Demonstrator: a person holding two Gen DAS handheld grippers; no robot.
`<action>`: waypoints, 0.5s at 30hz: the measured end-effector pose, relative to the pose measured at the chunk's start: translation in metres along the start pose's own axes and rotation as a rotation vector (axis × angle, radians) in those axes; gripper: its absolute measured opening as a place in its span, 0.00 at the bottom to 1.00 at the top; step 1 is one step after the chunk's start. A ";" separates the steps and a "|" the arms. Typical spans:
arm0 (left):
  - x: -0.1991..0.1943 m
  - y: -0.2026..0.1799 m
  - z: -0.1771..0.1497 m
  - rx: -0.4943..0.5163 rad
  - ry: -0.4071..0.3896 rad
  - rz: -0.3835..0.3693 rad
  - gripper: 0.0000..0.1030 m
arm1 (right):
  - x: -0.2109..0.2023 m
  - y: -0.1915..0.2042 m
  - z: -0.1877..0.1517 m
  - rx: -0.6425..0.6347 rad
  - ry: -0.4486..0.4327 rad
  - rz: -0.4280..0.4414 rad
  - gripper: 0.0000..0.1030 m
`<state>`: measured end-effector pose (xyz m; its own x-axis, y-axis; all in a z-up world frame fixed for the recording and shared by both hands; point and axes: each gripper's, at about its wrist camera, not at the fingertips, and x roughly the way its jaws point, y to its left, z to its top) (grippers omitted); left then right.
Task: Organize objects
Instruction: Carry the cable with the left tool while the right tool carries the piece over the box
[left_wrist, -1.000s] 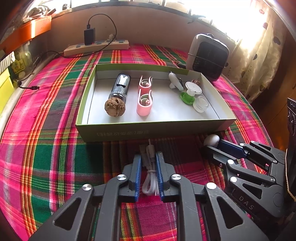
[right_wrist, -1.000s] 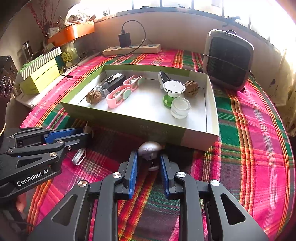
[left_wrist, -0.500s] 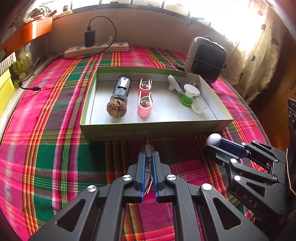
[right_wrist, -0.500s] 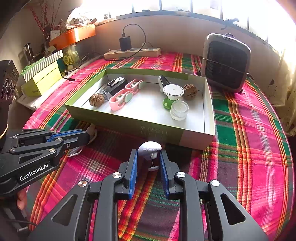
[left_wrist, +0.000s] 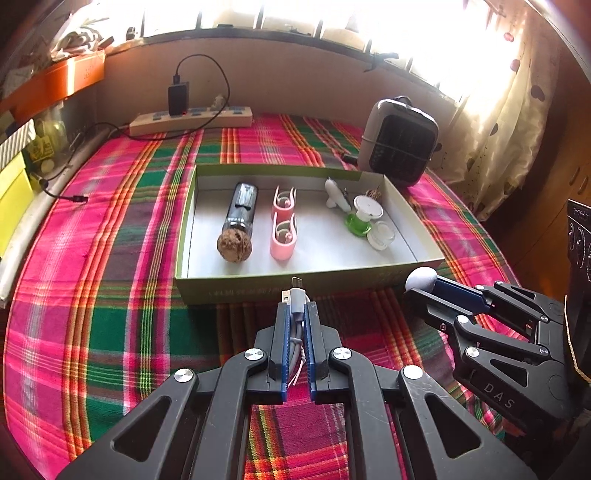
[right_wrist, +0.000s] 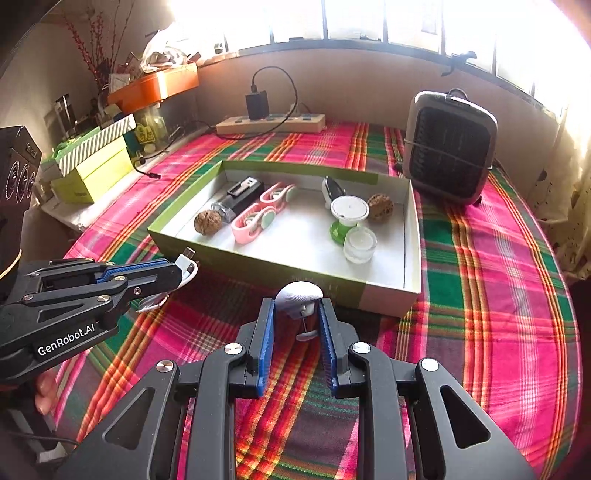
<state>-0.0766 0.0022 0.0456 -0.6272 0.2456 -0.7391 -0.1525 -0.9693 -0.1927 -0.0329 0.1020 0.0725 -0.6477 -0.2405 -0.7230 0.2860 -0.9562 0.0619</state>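
Observation:
My left gripper (left_wrist: 296, 308) is shut on a coiled white USB cable (left_wrist: 295, 295), plugs poking past the fingertips, lifted just in front of the green tray (left_wrist: 236, 291). My right gripper (right_wrist: 295, 306) is shut on a small white domed object with a thin stem (right_wrist: 298, 293), also held before the tray's (right_wrist: 280, 271) near wall. In the tray lie a walnut (left_wrist: 234, 246), a dark cylindrical device (left_wrist: 242, 208), two pink clips (left_wrist: 283, 230), a white plane-shaped piece (left_wrist: 336, 194), a white-and-green spool (left_wrist: 360, 218), a clear lid (left_wrist: 380, 234) and a second walnut (right_wrist: 379, 206).
A plaid cloth (left_wrist: 110, 280) covers the round table. A small heater (left_wrist: 399, 142) stands behind the tray at the right, a power strip with a charger (left_wrist: 192, 120) at the back. Yellow-green boxes (right_wrist: 92, 166) and an orange shelf (right_wrist: 155, 85) line the left side.
The left jaws closed on the cable and lifted it off the cloth. Both grippers rose and drew back a little from the tray; the right kept hold of the white domed object.

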 end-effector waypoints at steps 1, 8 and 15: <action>-0.002 -0.001 0.003 0.005 -0.007 0.000 0.06 | -0.001 -0.001 0.002 0.001 -0.004 0.000 0.23; -0.001 0.002 0.023 0.006 -0.028 -0.004 0.06 | -0.001 -0.007 0.021 0.006 -0.029 0.000 0.23; 0.011 0.008 0.043 0.006 -0.034 0.008 0.06 | 0.018 -0.012 0.037 -0.001 -0.008 0.000 0.23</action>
<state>-0.1174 -0.0033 0.0637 -0.6537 0.2377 -0.7184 -0.1518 -0.9713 -0.1832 -0.0739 0.1026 0.0844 -0.6531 -0.2419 -0.7176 0.2872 -0.9559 0.0610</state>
